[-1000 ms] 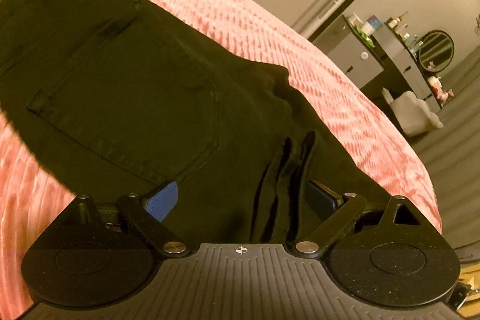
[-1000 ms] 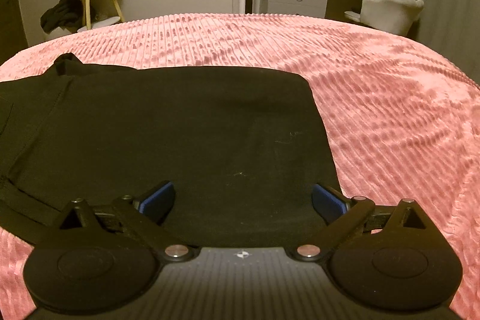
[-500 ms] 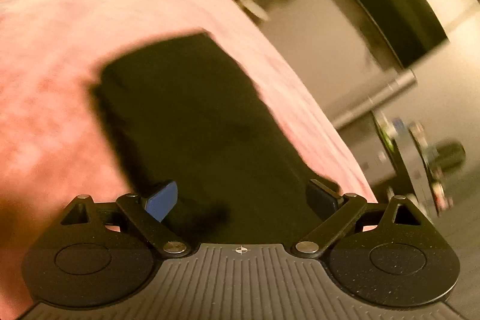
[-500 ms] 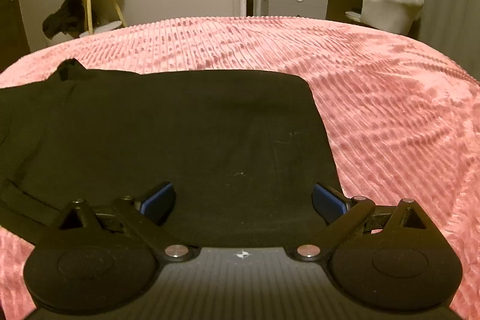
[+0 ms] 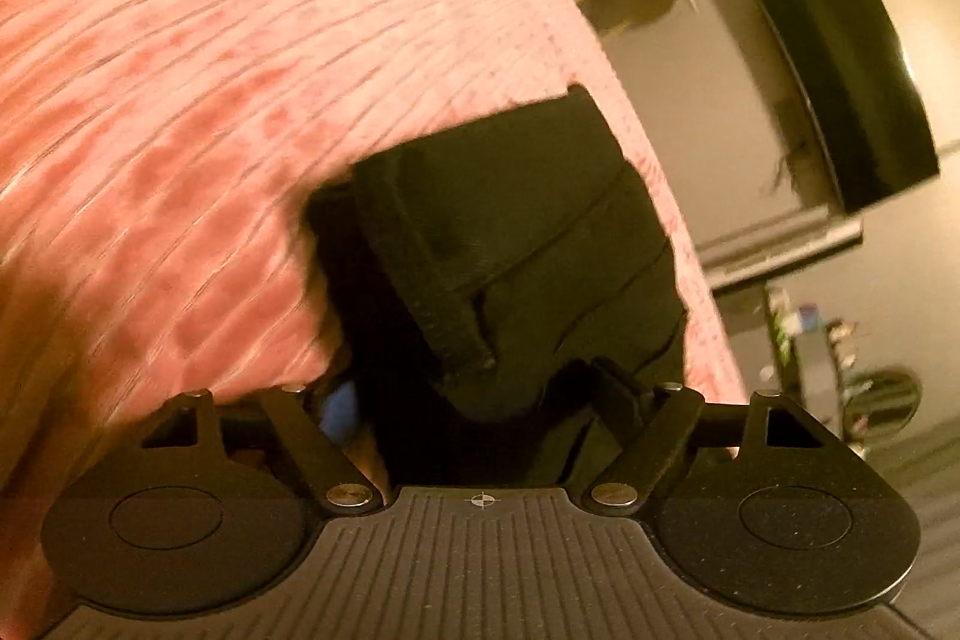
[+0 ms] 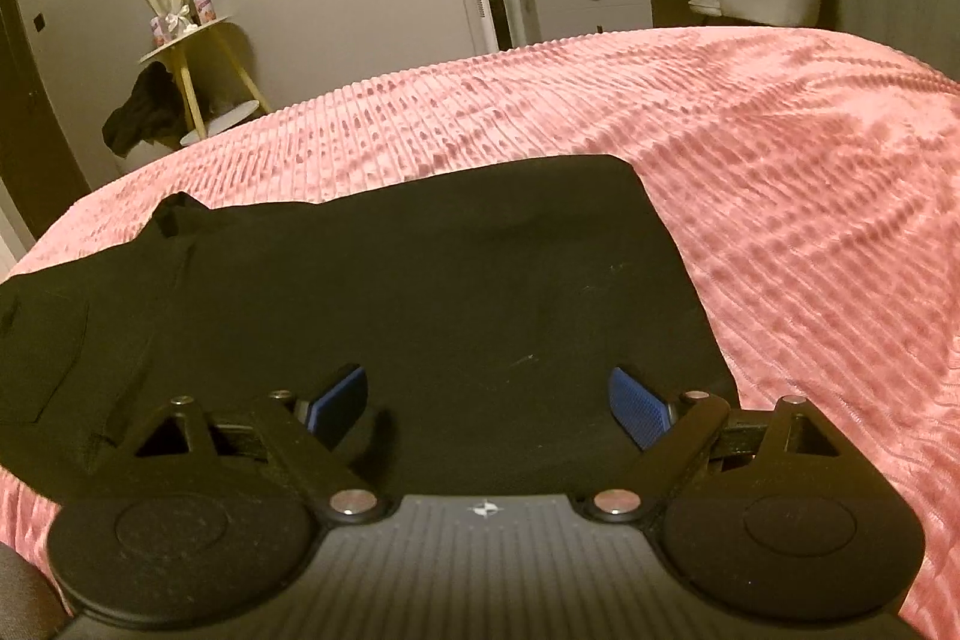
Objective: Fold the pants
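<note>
- The black pants (image 6: 420,292) lie flat on the pink ribbed bedspread (image 6: 780,172), filling the centre and left of the right wrist view; their straight edge runs down the right side of the frame, from upper centre toward the lower right.
- The right gripper (image 6: 489,394) sits low over the pants at the bottom centre of that view. Its two blue pads (image 6: 636,406) stand wide apart with flat cloth below and between them; the jaws have just been closing a little, yet they remain released and no fold of fabric is pinched.
- In the left wrist view, the pants (image 5: 528,232) show as a dark, bunched end with a stitched band, running from the frame centre down to the left gripper (image 5: 480,400).
- The bedspread (image 5: 180,100) fills the upper left of that tilted, blurred view.
- The left gripper's jaws have just been closing, and a lump of the black cloth sits between them. One blue pad (image 5: 339,403) shows at lower left, just beside the fabric; the opposite finger is dark against the cloth. Whether the pads press on the fabric cannot be told.
- In the background, a wall screen (image 5: 852,88) sits at the right of the left view, and a small yellow-legged side table (image 6: 192,58) stands at the upper left of the right view.
</note>
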`<move>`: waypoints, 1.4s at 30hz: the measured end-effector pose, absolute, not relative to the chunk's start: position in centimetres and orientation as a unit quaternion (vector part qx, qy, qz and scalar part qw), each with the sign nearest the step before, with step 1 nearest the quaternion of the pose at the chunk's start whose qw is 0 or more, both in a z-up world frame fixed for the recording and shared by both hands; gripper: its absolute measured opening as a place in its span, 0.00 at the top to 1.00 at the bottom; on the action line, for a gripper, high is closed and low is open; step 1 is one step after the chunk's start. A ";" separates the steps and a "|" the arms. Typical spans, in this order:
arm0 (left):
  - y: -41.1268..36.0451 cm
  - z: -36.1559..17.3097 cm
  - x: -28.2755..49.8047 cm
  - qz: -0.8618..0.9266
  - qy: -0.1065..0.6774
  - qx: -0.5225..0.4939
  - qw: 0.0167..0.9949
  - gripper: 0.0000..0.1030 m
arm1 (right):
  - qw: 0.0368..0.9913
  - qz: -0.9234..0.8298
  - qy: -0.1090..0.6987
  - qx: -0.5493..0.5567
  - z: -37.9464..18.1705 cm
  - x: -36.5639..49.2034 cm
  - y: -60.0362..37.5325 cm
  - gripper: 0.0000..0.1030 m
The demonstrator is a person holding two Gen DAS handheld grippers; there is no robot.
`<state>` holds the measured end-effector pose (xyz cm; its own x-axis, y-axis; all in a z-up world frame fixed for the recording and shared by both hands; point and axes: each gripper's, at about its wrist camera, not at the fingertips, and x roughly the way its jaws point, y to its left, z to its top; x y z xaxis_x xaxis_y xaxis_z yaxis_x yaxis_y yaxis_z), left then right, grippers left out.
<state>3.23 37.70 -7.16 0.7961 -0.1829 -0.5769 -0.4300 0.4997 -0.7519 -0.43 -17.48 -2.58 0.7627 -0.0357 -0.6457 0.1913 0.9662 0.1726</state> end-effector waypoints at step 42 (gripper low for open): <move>-1.8 6.3 1.0 -0.274 0.341 0.047 0.898 0.03 | 0.919 -0.064 0.268 0.284 2.9 -8.2 -21.9 0.19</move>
<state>1.00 -1.77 6.32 0.6172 -0.4602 -0.6382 0.5240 0.8455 -0.1029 -8.23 -21.90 2.87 0.8484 0.0338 -0.5283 0.2700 0.8308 0.4868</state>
